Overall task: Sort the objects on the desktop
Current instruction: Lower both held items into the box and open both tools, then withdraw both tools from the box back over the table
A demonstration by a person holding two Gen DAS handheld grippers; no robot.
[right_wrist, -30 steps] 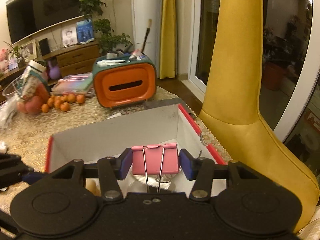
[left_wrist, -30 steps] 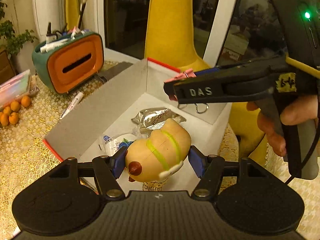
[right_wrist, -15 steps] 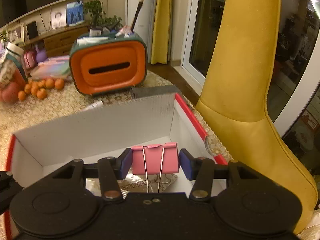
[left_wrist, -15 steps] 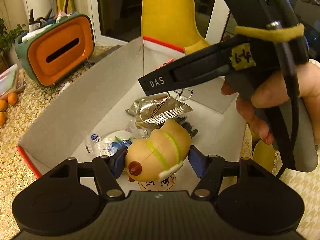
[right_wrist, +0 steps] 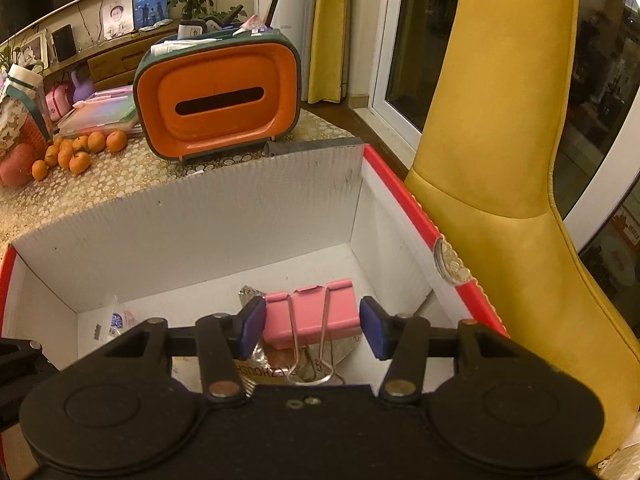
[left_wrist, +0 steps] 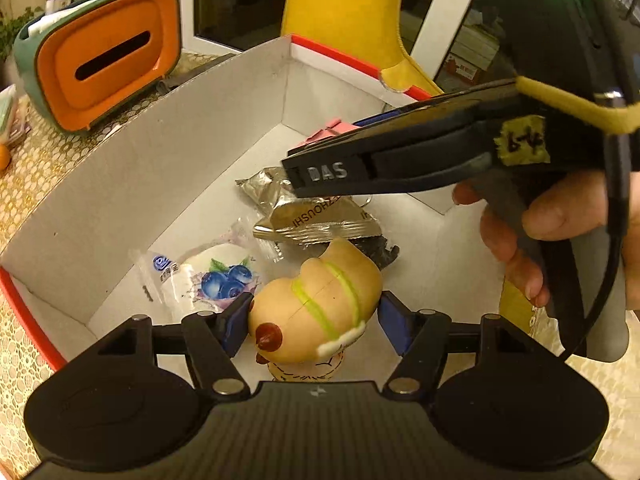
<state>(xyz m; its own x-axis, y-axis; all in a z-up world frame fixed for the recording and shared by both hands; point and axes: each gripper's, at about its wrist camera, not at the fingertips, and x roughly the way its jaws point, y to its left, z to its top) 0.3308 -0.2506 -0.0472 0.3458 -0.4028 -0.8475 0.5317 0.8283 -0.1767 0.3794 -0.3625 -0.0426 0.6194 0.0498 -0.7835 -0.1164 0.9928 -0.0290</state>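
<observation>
Box: a white cardboard box (right_wrist: 224,216) with red rims sits on the gold-patterned table (right_wrist: 120,176), just in front of the orange-faced organiser (right_wrist: 218,106) and left of the yellow chair (right_wrist: 500,128). Both tools hang over its open top.
Contents: on the floor lie a silver snack packet (left_wrist: 316,212) mid-box and a clear blueberry-print pouch (left_wrist: 212,280) to its left, touching or nearly so.
Left gripper: the left gripper (left_wrist: 316,320) hangs above the near end of the box with the tan toy figure (left_wrist: 320,304) between its blue pads; the left pad touches the toy, the right pad shows a gap, so the grip looks just let go.
Right gripper: the right gripper (right_wrist: 312,320) is spread wider than the pink binder clip (right_wrist: 310,312), clear of it on the right side; the clip looks released and seems to rest on the packet below.
Step in hand: dropping both items into the box, judged nearly done.
Doing it well: widen both jaws fully, then lift straight up so the pads do not drag either item. Keep the right tool, which crosses above the packet in the left view, clear of the left one.
</observation>
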